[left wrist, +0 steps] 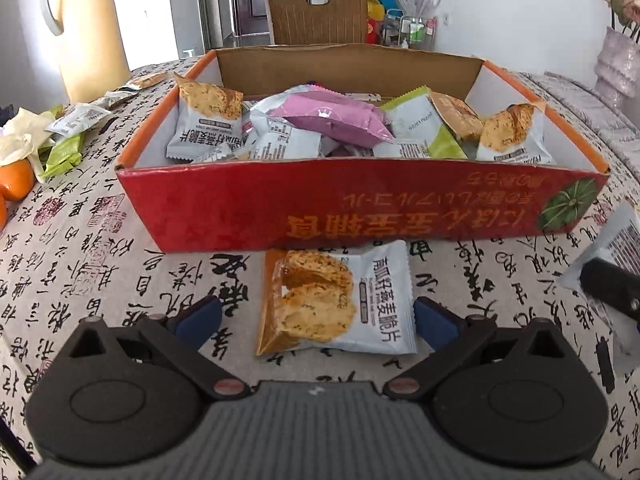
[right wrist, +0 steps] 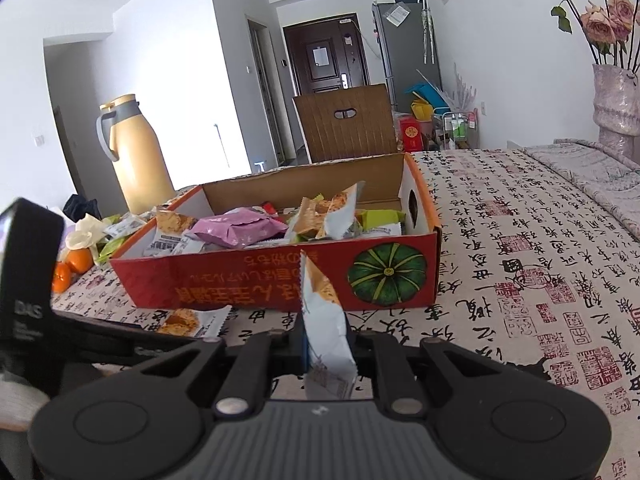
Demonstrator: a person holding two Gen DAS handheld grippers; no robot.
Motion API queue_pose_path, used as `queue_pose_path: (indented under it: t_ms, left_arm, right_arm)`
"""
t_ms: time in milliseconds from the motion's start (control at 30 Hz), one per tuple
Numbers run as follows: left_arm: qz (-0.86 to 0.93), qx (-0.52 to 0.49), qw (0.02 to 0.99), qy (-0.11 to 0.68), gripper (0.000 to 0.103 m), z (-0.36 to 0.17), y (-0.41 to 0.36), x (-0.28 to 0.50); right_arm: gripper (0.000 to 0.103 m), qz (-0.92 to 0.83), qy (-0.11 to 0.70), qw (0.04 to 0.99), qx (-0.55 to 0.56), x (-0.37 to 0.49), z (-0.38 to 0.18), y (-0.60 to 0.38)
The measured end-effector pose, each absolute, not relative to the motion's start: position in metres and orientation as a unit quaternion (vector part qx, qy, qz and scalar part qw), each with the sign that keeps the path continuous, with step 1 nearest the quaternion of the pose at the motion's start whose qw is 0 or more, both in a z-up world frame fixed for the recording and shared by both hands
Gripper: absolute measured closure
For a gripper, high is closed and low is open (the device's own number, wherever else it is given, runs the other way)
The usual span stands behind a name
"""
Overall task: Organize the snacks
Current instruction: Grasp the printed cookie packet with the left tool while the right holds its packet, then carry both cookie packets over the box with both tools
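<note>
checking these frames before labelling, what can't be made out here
- Box bottom layer: both views, buried under the top packets.
- Held packet front print: right wrist view, seen edge-on in the right tongs; in the left wrist view the picture's right edge cuts it off.
- Oranges: left wrist view, cut by the left edge, count unclear.
- Small packets by the flask: print too small.

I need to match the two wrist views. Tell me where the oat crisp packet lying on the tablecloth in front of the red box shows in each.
Left wrist: oat crisp packet bottom centre, between the open jaws.
Right wrist: lower left, before the box.
Shared landmark: the red box's green pumpkin picture.
</note>
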State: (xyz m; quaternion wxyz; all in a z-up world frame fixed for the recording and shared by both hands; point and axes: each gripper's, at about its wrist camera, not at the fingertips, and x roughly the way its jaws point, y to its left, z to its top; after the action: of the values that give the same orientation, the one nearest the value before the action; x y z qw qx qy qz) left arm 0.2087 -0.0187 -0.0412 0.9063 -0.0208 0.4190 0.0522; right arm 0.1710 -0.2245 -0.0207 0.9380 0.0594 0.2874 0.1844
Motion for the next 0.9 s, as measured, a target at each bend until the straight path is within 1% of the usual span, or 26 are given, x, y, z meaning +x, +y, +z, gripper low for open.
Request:
queue_pose_path:
  t_ms: [67, 133, 167, 200, 267, 300, 400, 500, 700, 900]
  left_arm:
    - [0.054, -0.020, 0.906, 0.419, 0.000, -0.041, -0.017, 0.210]
    - [0.055, -0.020, 0.907, 0.418, 0.003, -0.041, -0.017, 0.210]
    - [0.055, -0.020, 0.908, 0.415, 0.011, -0.040, -0.017, 0.209]
    - [0.054, -0.021, 0.910, 0.411, 0.022, -0.038, -0.018, 0.207]
    - [0.055, -0.023, 0.912, 0.405, 0.036, -0.034, -0.016, 0.205]
    - [0.053, -0.024, 0.913, 0.404, 0.040, -0.033, -0.016, 0.203]
    - [0.049, -0.031, 0.916, 0.397, 0.045, -0.031, -0.013, 0.198]
    - [0.046, -0.037, 0.919, 0.391, 0.047, -0.028, -0.011, 0.192]
    - [0.038, -0.034, 0.932, 0.359, 0.047, -0.011, -0.010, 0.172]
    - [0.024, -0.036, 0.952, 0.303, 0.047, 0.028, -0.012, 0.156]
  right_arm:
    - [0.091, 0.186, 0.287, 0.938, 0.060, 0.170, -0.021, -0.224]
    - [0.091, 0.186, 0.288, 0.937, 0.060, 0.170, -0.021, -0.224]
    - [0.091, 0.187, 0.288, 0.937, 0.059, 0.170, -0.021, -0.224]
    - [0.091, 0.187, 0.288, 0.937, 0.059, 0.169, -0.021, -0.224]
    - [0.091, 0.186, 0.288, 0.938, 0.057, 0.167, -0.021, -0.224]
    - [0.091, 0.186, 0.287, 0.938, 0.057, 0.167, -0.020, -0.224]
    - [0.091, 0.187, 0.286, 0.938, 0.053, 0.164, -0.018, -0.223]
    - [0.091, 0.187, 0.285, 0.939, 0.051, 0.163, -0.017, -0.222]
    - [0.091, 0.191, 0.278, 0.940, 0.047, 0.160, -0.012, -0.220]
    - [0.091, 0.194, 0.255, 0.946, 0.042, 0.168, 0.008, -0.216]
